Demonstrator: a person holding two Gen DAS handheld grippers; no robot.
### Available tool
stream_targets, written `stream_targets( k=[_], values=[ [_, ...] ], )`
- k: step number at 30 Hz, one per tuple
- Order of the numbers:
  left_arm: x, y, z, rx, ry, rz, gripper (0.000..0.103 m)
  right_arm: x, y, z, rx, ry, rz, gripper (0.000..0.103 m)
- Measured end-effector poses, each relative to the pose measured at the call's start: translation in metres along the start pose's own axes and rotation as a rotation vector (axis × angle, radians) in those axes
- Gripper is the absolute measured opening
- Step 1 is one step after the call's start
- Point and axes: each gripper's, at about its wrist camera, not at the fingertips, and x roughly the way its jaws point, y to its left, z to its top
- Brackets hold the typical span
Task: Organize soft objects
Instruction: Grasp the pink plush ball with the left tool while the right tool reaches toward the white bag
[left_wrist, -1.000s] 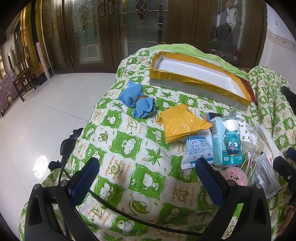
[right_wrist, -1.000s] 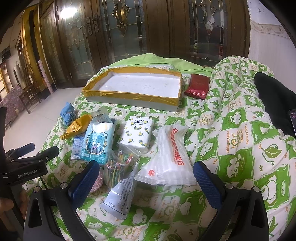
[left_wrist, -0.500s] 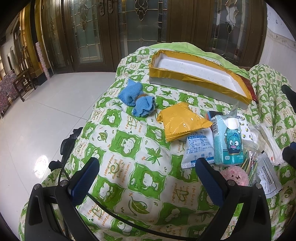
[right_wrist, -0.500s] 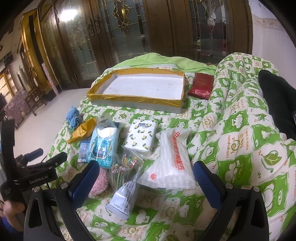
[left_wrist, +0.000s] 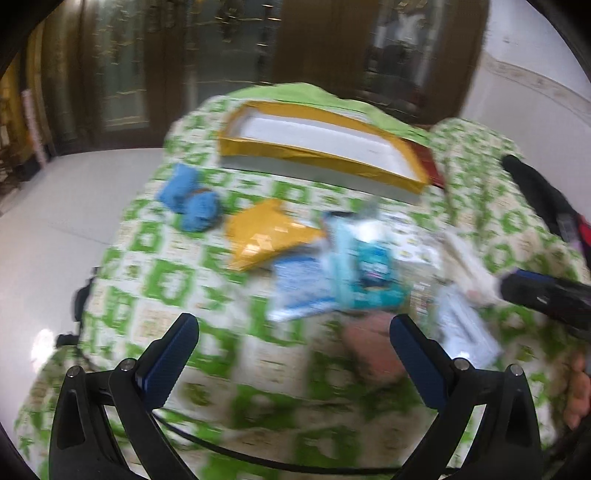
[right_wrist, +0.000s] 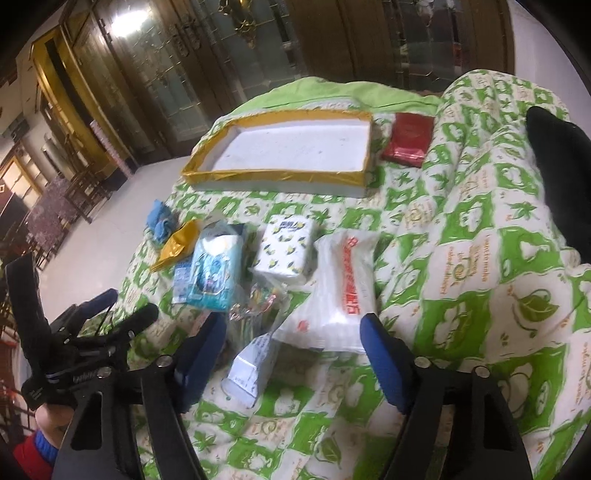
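Both tools stand wide and hold nothing: the left tool (left_wrist: 291, 354) above a blurred pink ball (left_wrist: 369, 345), the right tool (right_wrist: 291, 354) above a white pouch (right_wrist: 253, 363) on the quilt (right_wrist: 480, 229).

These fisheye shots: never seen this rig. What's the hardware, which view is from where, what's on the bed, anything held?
No robot here: a person holds a two-finger gripper in each hand, each carrying a forward-looking fisheye camera. The blurred picture comes from the left gripper, the sharp one from the right gripper. Both have their blue-padded fingers spread and hold nothing. On the green-and-white patterned quilt lie a shallow white box with gold-taped rim, a dark red packet, blue knitted socks, a yellow foil pouch, a teal cartoon tissue pack, a white lemon-print tissue pack and a white plastic bag with red lettering.
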Motion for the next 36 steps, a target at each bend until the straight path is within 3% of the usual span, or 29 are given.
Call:
stream_targets(
  k=[2,6,11,15,19,23,28,36],
  values=[
    [0.003,-0.012,-0.002,0.039,0.015,-0.020,0.097,0.002,-0.003,0.000,0.009,0.001,-0.012,0.077],
    [0.017,-0.030,-0.006,0.094,0.077,-0.055,0.074,0.007,-0.013,0.003,0.035,0.008,-0.031,0.071],
    [0.034,-0.040,-0.007,0.118,0.123,-0.078,0.069,0.014,-0.018,0.007,0.043,0.031,-0.030,0.062],
    [0.049,-0.039,-0.010,0.103,0.186,-0.120,0.048,0.028,-0.019,0.016,0.038,0.068,-0.014,0.058],
    [0.044,-0.039,-0.013,0.101,0.173,-0.121,0.043,0.044,-0.024,0.024,0.043,0.108,-0.048,0.058],
    [0.039,-0.029,-0.013,0.067,0.171,-0.144,0.029,0.064,-0.028,0.035,0.036,0.154,-0.072,0.058],
    [0.035,-0.027,-0.014,0.061,0.174,-0.146,0.029,0.093,-0.038,0.043,0.052,0.237,-0.070,0.055],
    [0.043,-0.020,-0.016,0.018,0.221,-0.163,0.047,0.076,-0.039,0.038,0.039,0.147,-0.040,0.036]
  ],
)
